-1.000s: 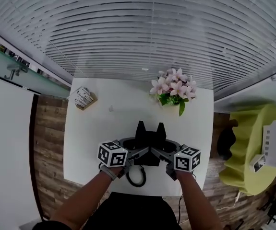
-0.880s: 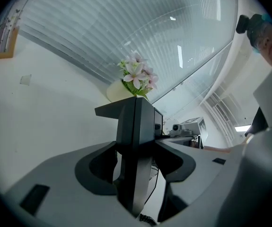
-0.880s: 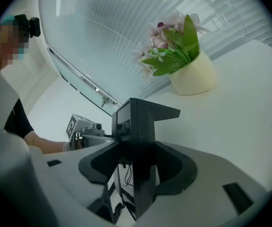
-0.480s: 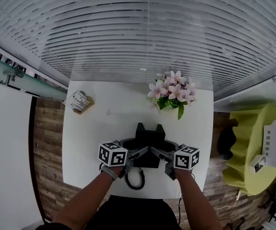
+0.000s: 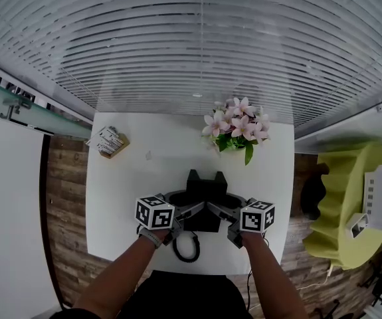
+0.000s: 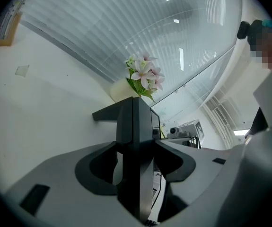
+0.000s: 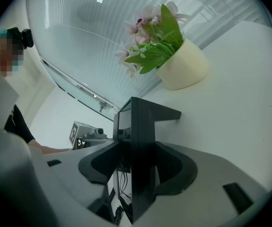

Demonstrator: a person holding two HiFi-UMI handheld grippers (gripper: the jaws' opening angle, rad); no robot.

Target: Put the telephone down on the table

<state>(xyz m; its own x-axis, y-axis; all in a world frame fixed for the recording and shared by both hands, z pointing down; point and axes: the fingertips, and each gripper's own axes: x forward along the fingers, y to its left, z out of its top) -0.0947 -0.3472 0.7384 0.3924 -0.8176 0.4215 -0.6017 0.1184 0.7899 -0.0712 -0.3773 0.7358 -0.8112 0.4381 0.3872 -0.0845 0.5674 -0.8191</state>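
Hardly anything had shifted over the last second: the black telephone (image 5: 202, 198) stayed over the near middle of the white table (image 5: 127, 198). The left gripper (image 5: 185, 203) and right gripper (image 5: 225, 203) each clamped it between their jaws, and a potted flower (image 5: 237, 128) stood beyond.

1. A potted plant (image 5: 238, 126) with pink flowers is standing in a cream pot (image 7: 182, 66) near the far edge of the white table (image 5: 131, 198).
2. A stack of small cards (image 5: 109, 141) is sitting on a brown base at the table's far-left corner.
3. White blinds (image 5: 204, 45) are covering the window beyond.
4. A lime-green chair (image 5: 343, 205) is standing on the wooden floor (image 5: 64, 198), right of the table.
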